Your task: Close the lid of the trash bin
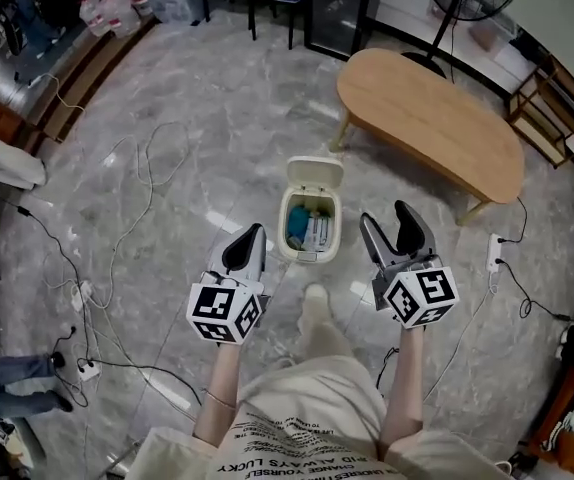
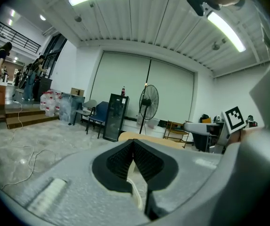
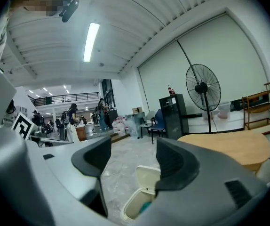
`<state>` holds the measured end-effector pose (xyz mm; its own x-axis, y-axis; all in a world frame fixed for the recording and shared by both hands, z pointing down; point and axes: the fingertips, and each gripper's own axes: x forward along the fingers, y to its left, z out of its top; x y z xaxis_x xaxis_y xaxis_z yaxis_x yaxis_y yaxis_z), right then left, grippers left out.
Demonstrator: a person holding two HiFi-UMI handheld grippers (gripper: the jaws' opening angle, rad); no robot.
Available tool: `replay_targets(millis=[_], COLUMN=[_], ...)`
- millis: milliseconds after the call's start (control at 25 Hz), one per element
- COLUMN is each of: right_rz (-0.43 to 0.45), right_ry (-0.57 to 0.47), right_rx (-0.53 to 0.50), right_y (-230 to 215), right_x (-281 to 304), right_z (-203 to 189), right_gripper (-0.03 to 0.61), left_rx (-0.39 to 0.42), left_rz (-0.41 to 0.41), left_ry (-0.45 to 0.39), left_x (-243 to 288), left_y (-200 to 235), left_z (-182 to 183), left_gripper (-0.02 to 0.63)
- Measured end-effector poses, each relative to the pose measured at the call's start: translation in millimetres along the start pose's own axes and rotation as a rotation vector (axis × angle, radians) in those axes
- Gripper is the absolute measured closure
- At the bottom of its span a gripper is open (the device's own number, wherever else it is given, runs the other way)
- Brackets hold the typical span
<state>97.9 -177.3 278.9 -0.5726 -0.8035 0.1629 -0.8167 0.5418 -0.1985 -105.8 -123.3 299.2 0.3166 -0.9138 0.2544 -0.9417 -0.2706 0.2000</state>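
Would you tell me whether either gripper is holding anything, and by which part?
Nothing is held: the left gripper is shut empty, the right gripper open, both apart from the trash bin.

Just ahead of the matt grey plastic fingers (image 1: 254, 266) stands a smooth cream plastic trash bin (image 1: 285, 218) on glossy veined marble floor (image 1: 197, 118), a satin-finished wooden table (image 1: 427, 118) beyond.

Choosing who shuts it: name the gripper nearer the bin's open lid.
Right, slightly. The right gripper hangs just right of the lid; the left gripper hangs to its left, a bit farther off.
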Motion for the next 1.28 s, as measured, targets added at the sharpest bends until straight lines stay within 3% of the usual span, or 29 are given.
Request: replay_targets(millis=[600, 1040, 1280], right_rz=[0.072, 0.17, 0.217], right_ry=[0.189, 0.328, 0.402], right_rx=[-0.1, -0.19, -0.295], right_y=[-62, -78, -82], right_x=[129, 204, 230], right_z=[-47, -118, -158], right_gripper=[0.285, 0.285, 0.285], left_rx=[-0.085, -0.169, -0.184], left_rz=[0.098, 0.165, 0.168], left_ry=[0.121, 0.198, 0.257], left_x=[116, 169, 182], left_y=[48, 73, 90], left_z=[-26, -81, -112], left_gripper=[0.591, 0.591, 0.591])
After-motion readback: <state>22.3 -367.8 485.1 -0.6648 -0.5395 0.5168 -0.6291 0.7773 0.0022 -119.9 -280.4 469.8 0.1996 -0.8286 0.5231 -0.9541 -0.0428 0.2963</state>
